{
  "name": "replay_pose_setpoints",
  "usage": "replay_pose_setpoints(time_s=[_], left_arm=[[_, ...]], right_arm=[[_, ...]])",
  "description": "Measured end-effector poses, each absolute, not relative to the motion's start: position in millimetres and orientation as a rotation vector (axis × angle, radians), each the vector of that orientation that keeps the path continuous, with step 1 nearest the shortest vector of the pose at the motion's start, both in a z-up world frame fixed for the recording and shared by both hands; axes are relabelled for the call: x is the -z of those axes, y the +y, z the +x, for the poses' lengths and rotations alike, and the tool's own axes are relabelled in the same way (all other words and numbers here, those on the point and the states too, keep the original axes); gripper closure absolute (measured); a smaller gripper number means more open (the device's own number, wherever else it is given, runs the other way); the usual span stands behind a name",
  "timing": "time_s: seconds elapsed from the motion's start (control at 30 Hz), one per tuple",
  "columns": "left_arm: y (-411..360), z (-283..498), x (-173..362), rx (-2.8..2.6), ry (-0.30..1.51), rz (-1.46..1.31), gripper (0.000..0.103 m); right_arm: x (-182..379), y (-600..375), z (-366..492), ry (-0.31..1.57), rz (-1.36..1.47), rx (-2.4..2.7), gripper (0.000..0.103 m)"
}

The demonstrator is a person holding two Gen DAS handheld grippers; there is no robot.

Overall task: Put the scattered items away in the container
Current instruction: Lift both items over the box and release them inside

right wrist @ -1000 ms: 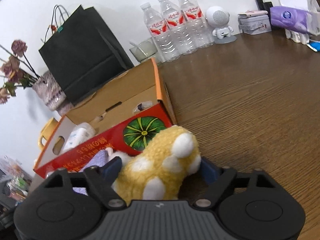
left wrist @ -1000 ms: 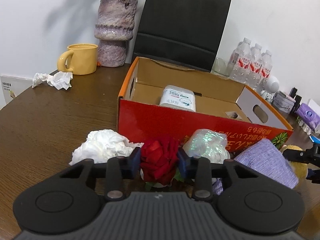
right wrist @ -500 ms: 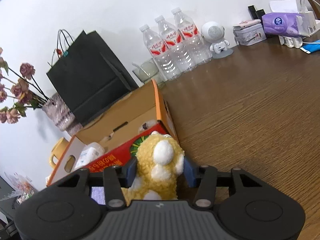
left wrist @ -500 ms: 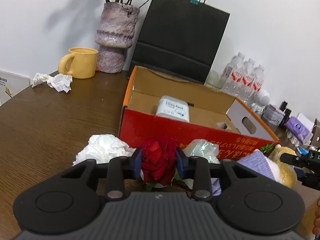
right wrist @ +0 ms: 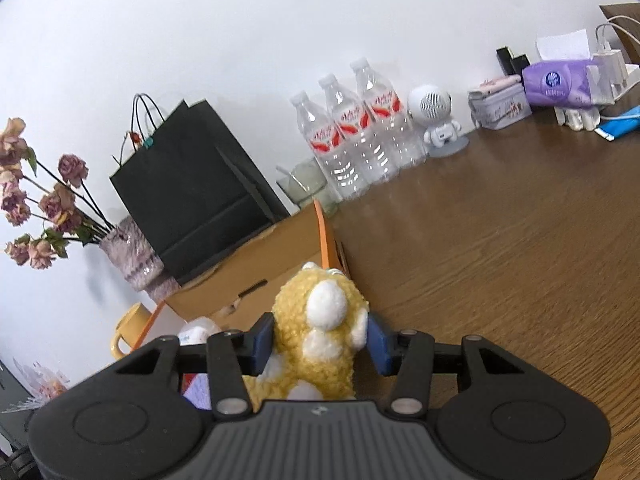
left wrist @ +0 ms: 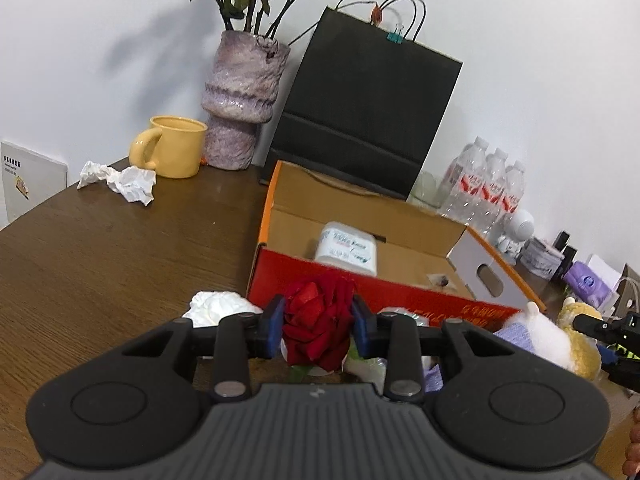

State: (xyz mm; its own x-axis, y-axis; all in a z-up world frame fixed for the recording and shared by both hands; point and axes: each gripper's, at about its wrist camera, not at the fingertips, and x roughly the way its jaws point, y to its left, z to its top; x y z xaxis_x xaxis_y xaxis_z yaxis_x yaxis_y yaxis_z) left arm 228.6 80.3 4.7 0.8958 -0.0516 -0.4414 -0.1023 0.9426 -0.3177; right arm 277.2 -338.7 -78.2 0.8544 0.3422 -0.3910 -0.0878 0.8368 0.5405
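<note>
My left gripper [left wrist: 318, 326] is shut on a red rose [left wrist: 320, 320] and holds it raised in front of the red and orange cardboard box [left wrist: 400, 298]. A white pack [left wrist: 347, 246] lies inside the box. My right gripper [right wrist: 322, 342] is shut on a yellow and white plush toy [right wrist: 320, 328], lifted near the box's right end [right wrist: 256, 272]. The plush also shows at the right of the left wrist view [left wrist: 560, 340]. A white crumpled tissue [left wrist: 218, 306], a shiny wrapped item [left wrist: 396, 314] and a purple cloth [left wrist: 516, 334] lie before the box.
A yellow mug [left wrist: 172, 152], a purple vase [left wrist: 240, 100] with dried flowers, a black paper bag [left wrist: 360, 112] and crumpled paper [left wrist: 120, 180] stand behind and left of the box. Water bottles [right wrist: 356, 136], a white robot figure [right wrist: 436, 116] and tissue packs [right wrist: 560, 80] line the far right.
Both grippers have risen: the left lifted the rose off the table, the right closed on the plush toy and lifted it above the box's end.
</note>
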Motion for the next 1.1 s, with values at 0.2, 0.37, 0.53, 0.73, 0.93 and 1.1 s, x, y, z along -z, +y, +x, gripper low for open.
replay_pose_setpoints(time_s=[0.2, 0.37, 0.53, 0.73, 0.93, 1.1], left_arm=[[74.7, 229.1, -28.9, 0.002, 0.416, -0.327, 0.069], [69.3, 244.4, -45.7, 0.030, 0.402, -0.314, 0.069], [65.9, 268.7, -55.6, 0.040, 0.388, -0.310, 0.069], [67.6, 300.4, -48.8, 0.047, 0.403, -0.325, 0.069], [73.3, 325.7, -40.6, 0.041, 0.426, -0.320, 0.069], [74.0, 343.7, -33.4, 0.040, 0.451, -0.300, 0.069]], right_arm=[[57.0, -338.9, 278.1, 0.449, 0.513, -0.245, 0.056], [41.2, -330.7, 288.4, 0.434, 0.498, -0.280, 0.056], [28.0, -315.6, 305.7, 0.409, 0.476, -0.307, 0.056], [30.3, -294.4, 337.1, 0.432, 0.463, -0.337, 0.056], [39.3, -279.5, 371.9, 0.474, 0.458, -0.355, 0.056], [48.7, -271.6, 392.2, 0.511, 0.435, -0.355, 0.056]])
